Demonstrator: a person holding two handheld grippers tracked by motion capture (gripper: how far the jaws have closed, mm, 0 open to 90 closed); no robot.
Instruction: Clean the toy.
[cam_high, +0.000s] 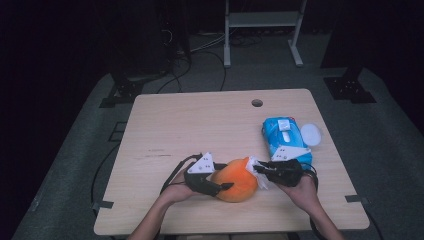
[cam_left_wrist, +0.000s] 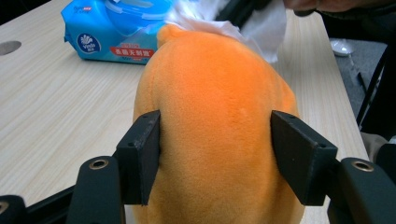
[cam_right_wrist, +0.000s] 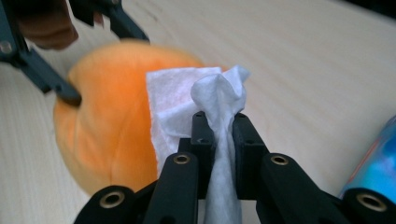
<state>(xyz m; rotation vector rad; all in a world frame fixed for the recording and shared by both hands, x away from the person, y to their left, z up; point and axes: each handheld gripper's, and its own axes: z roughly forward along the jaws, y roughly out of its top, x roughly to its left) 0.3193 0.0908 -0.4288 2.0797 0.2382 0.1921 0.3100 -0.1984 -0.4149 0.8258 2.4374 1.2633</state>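
An orange plush toy (cam_high: 236, 180) lies near the table's front edge. My left gripper (cam_high: 220, 187) is shut on it; in the left gripper view both black pads (cam_left_wrist: 140, 156) press into the sides of the plush toy (cam_left_wrist: 217, 130). My right gripper (cam_high: 257, 169) is shut on a white wet wipe (cam_right_wrist: 219, 109), pinched tight between its jaws. The wipe (cam_high: 254, 164) lies against the toy's right end, and in the right gripper view it drapes over the plush toy (cam_right_wrist: 112, 121). The wipe (cam_left_wrist: 243, 25) also shows behind the toy in the left gripper view.
A blue pack of wet wipes (cam_high: 285, 137) lies at the right of the table, with a white round lid (cam_high: 311, 134) beside it. The wooden table (cam_high: 200, 125) has a cable hole (cam_high: 257, 103) near its far edge. Dark floor and stands surround the table.
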